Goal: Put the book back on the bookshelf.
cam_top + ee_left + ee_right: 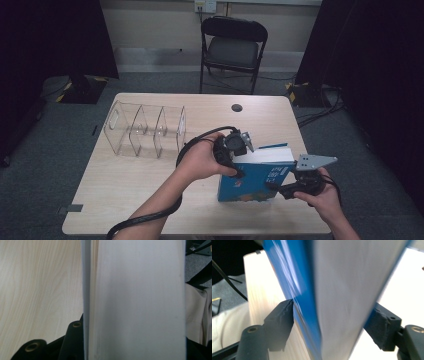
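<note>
Thick blue-covered book (252,181) stands upright, pale pages up.

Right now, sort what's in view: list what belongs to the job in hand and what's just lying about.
In the job:
- blue book, stood on edge on the table
- left hand-held gripper, jaws astride its page edge
- right hand-held gripper, pads against its covers

Lying about:
- clear divided organiser, standing apart on the table
- black folding chair behind the table

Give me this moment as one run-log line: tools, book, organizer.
left tool: gripping book top | right tool: jaws astride book's right end | book: upright on table | clear organizer: empty, apart
</note>
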Demonstrator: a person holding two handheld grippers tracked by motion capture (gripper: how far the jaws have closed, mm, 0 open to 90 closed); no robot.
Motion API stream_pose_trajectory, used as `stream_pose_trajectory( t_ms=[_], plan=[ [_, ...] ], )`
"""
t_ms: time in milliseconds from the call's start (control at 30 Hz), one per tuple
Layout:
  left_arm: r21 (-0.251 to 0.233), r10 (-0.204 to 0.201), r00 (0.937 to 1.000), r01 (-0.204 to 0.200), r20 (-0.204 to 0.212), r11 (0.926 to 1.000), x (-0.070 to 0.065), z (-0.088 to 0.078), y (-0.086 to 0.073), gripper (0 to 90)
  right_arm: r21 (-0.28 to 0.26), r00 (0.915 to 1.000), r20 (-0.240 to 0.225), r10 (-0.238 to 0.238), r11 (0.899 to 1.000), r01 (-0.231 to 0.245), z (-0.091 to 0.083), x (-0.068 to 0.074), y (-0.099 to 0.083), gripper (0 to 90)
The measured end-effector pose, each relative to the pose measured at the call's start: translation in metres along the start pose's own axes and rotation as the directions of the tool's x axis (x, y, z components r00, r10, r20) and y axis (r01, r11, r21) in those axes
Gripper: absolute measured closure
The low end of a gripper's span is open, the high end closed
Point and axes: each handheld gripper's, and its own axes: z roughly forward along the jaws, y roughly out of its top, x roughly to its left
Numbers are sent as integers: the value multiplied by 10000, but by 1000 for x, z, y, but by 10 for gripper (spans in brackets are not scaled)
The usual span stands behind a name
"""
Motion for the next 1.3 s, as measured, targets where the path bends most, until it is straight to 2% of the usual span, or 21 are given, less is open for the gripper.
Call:
stream_pose_trajectory(
  t_ms=[67,100,233,267,300,400,467,500,600,633,700,833,867,900,1000,1067,1300],
  plan=[
    [-15,6,10000,-6,-29,10000,0,0,0,607,92,9999,60,128,9999,-129,0,-4,-9,233],
    [-36,8,10000,-8,-48,10000,-1,0,0,609,46,9993,63,381,9993,-381,-1,-8,-18,218],
    [-68,13,9999,-14,-129,10000,-2,0,-1,612,81,9990,130,420,9991,-421,-4,-15,-30,201],
    [-104,16,9998,-18,-190,9999,-3,0,-1,613,580,9983,317,496,9970,-513,-4,-18,-39,192],
    [-89,33,9998,-35,-200,10000,-3,0,-1,613,580,9983,317,496,9970,-513,-4,-18,-39,192],
    [-113,-47,9996,44,-261,9999,-6,-1,-2,614,1025,9970,534,552,9929,-605,-5,-22,-51,185],
    [-121,-98,9995,94,-292,9999,-6,-1,-2,615,1099,9942,791,725,9906,-810,-5,-24,-64,180],
    [-120,-92,9995,89,-313,9999,-6,-1,-2,615,1099,9942,791,725,9906,-810,-5,-24,-64,180],
    [-125,-149,9993,144,-353,9998,-7,-1,-2,615,1503,9890,1209,849,9833,-1028,-1,-24,-76,190],
    [-125,-149,9993,144,-353,9998,-7,-1,-2,616,1503,9890,1209,849,9833,-1028,-1,-24,-76,190],
    [-132,-185,9991,180,-392,9998,-8,-1,-2,616,1926,9870,1466,655,9768,-934,2,-24,-80,192],
    [-146,-300,9988,295,-375,9995,-8,-1,-3,616,2067,9850,1576,706,9730,-1028,5,-24,-88,192],
    [-141,-287,9989,282,-362,9995,-7,-2,-3,616,2232,9846,1644,599,9700,-963,6,-23,-90,193],
    [-131,-257,9990,253,-353,9996,-8,-2,-3,616,2422,9842,1758,221,9680,-650,7,-22,-93,191],
    [-138,-186,9993,181,-340,9997,-8,-1,-3,615,2390,9832,1816,202,9689,-640,8,-21,-93,192],
    [-167,-72,9993,66,-375,9998,-9,-1,-4,613,2417,9824,1866,-30,9694,-429,8,-19,-94,179],
    [-407,114,9989,-133,-461,9991,-8,-1,-5,598,2172,9810,1942,38,9750,-468,8,-17,-98,168]
  ],
)
